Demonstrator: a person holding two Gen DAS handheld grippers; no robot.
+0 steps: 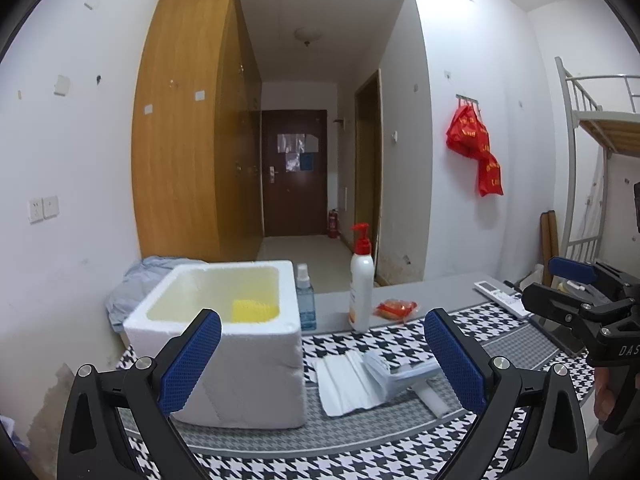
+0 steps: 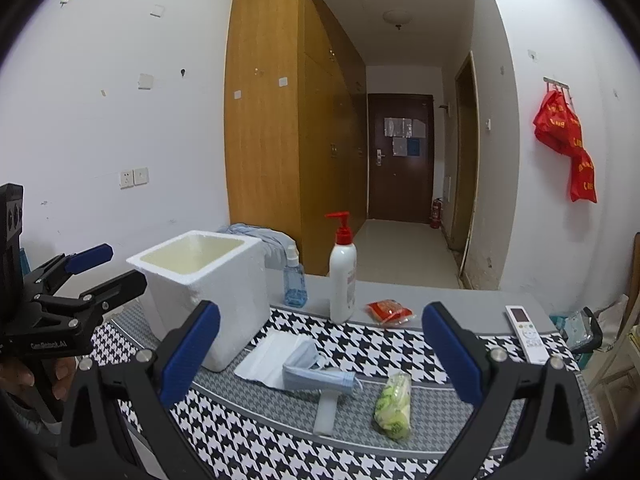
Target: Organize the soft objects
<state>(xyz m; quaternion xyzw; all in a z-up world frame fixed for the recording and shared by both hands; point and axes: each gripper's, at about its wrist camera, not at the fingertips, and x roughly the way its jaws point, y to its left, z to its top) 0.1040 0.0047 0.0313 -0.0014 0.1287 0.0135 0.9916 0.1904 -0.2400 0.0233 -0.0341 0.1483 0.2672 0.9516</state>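
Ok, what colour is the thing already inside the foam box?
Yellow, seen best in the left wrist view.

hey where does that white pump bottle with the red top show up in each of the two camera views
Left wrist view: the pump bottle stands right of centre, at the far edge of the houndstooth mat, just right of the small blue spray bottle.
Right wrist view: the pump bottle stands near centre, again right of the spray bottle.
Shared landmark: the white foam box, left of both bottles.
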